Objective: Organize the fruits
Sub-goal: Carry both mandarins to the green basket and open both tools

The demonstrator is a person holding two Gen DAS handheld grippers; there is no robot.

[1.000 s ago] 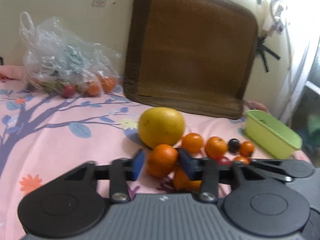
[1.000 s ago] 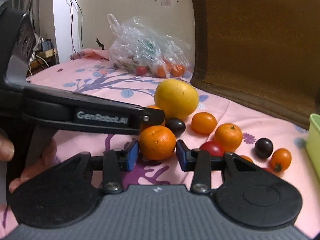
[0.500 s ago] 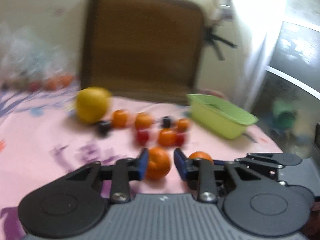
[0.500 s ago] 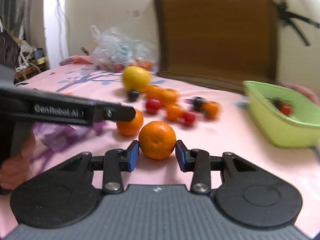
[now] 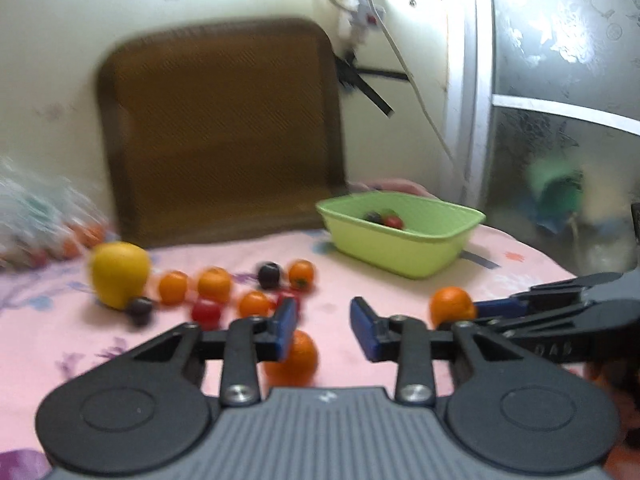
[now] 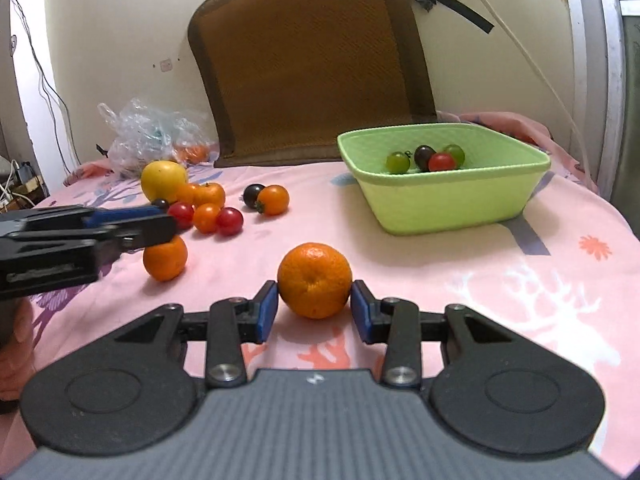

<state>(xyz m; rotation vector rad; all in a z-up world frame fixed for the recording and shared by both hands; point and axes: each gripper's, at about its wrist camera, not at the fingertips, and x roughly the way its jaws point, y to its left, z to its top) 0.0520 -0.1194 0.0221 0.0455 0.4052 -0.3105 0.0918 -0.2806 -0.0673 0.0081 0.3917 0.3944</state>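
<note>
The mandarin (image 6: 314, 280) lies low in the middle of the frame on the pink bedsheet (image 6: 460, 260), between the blue pads of the right gripper (image 6: 314, 312), which seem just to touch its sides; it looks light, round, soft-skinned, best held across its widest part without squeezing. The left gripper (image 5: 323, 326) is open and empty, with a second mandarin (image 5: 294, 358) below it. Faint letters on the neighbouring gripper are unreadable.

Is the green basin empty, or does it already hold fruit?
Not empty. The green basin holds a few small round fruits in green, dark and red; the rest of it is bare.
</note>
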